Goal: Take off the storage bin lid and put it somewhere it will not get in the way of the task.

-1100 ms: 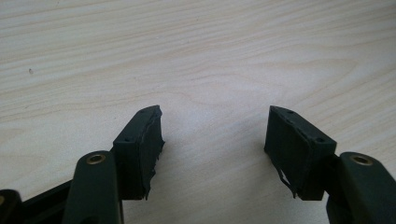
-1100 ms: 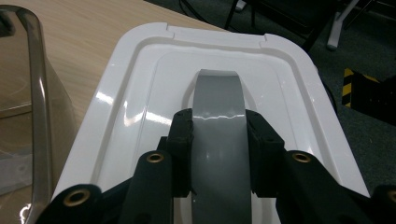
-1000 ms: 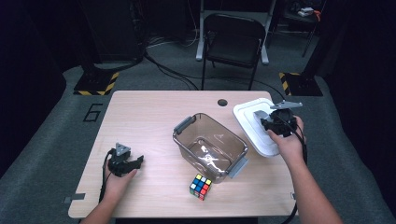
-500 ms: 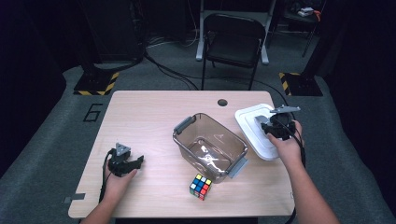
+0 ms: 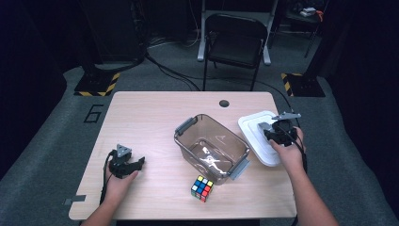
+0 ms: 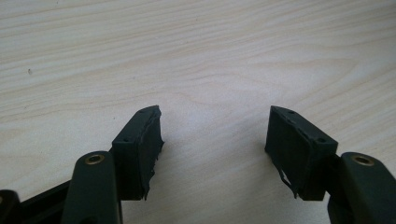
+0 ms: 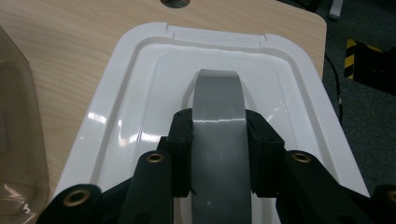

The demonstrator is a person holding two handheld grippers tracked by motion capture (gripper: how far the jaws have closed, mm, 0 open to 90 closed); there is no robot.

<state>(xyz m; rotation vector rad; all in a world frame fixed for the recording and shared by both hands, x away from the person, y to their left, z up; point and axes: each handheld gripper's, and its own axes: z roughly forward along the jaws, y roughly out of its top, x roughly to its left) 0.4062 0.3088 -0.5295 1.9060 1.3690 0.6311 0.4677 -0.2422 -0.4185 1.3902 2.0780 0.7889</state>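
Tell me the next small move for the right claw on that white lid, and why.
Probably lower the lid the rest of the way onto the table, then open. The right claw is shut on the lid's grey handle, and the lid sits at the table's right edge, beside the open clear bin.

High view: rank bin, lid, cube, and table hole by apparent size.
1. bin, largest
2. lid, partly covered by the right gripper, clearly smaller than the bin
3. cube
4. hole, smallest; it lies farther from the camera, but the gap is plain
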